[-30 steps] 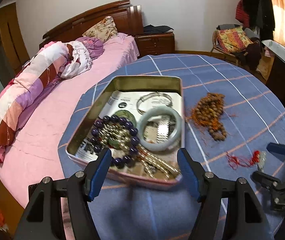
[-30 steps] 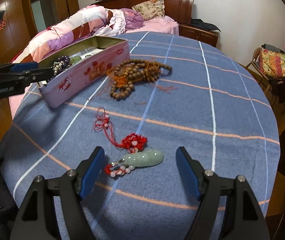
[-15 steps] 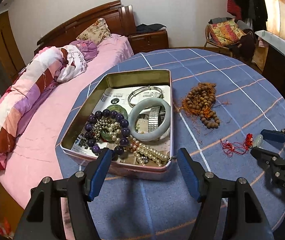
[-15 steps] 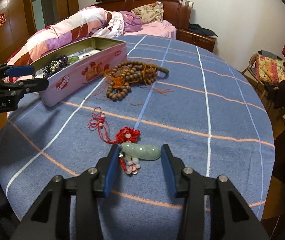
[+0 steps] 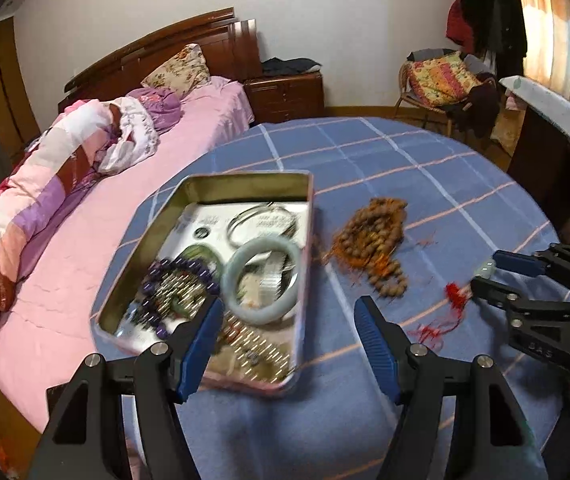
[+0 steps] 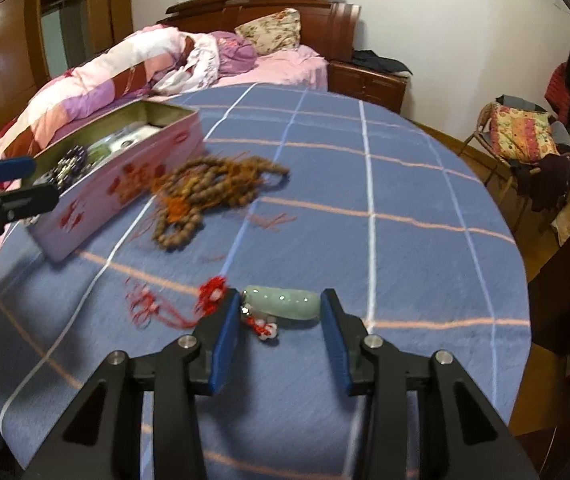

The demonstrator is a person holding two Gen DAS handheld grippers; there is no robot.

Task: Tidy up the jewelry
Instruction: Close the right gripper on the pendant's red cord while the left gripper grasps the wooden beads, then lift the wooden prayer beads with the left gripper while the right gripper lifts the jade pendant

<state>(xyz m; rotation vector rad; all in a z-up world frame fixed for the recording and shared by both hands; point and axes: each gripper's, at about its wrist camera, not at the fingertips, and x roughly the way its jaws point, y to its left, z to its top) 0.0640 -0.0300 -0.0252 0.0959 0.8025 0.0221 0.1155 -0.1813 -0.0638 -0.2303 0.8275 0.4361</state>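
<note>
- As the tin [image 5: 303,216] already carries a pale jade bangle [image 5: 263,278], a metal bangle [image 5: 263,220], purple beads [image 5: 181,280] and a pearl strand, I judge the sorting to be partly done.
- Two pieces remain outside the tin: the brown bead necklace [image 6: 213,192], lying on the cloth just beside the tin's pink side, and the jade pendant [image 6: 283,300] with its red cord [image 6: 165,312].
- My right claw [image 6: 281,320] stands with its pads on either side of the pendant; I read it as clamped on the stone, though contact on the right-hand pad is not fully clear.
- My left claw [image 5: 287,340] is spread wide and holds nothing; it hangs over the near end of the tin.
- Remaining work, as I judge it: pendant into the tin, then the brown necklace.
- The surface [image 6: 405,264] is round and covered with a blue cloth crossed by white and orange lines.
- The room is a bedroom: a bed [image 5: 65,280] with pink sheets and a rolled quilt sits beside the surface, a wooden nightstand [image 5: 285,94] stands at the wall, and a chair [image 6: 521,140] piled with cloth is at the far right.
</note>
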